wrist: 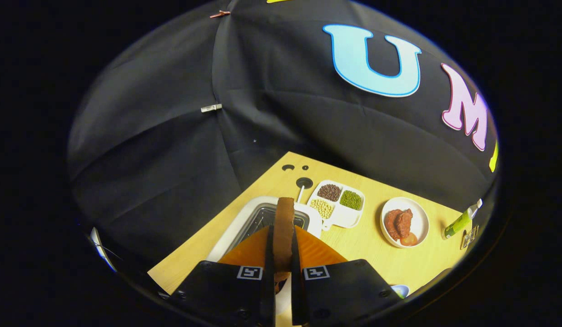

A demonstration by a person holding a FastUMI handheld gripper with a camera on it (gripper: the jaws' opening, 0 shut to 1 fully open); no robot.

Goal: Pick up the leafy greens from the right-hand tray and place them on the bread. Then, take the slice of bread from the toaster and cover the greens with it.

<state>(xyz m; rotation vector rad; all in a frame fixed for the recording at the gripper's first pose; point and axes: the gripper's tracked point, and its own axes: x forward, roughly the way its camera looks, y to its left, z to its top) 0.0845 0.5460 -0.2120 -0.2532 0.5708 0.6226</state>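
Low in the middle of the frame, the hand-held gripper (283,254) is closed on a slice of bread (284,227), held on edge above the white toaster (244,218). On the worktop (367,245) to the right sit a divided tray of beans (337,202) and a plate of meat (404,221).

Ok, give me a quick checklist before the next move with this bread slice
1. Grip: gripper fingers pressed on both faces of the bread slice: ok.
2. Slice upright between the fingers: ok.
3. Slice out of the toaster slot below: cannot tell.
4. Greens already on the base bread: cannot tell.
5. Divided tray and plate of meat stand apart, beyond the fingers: ok.
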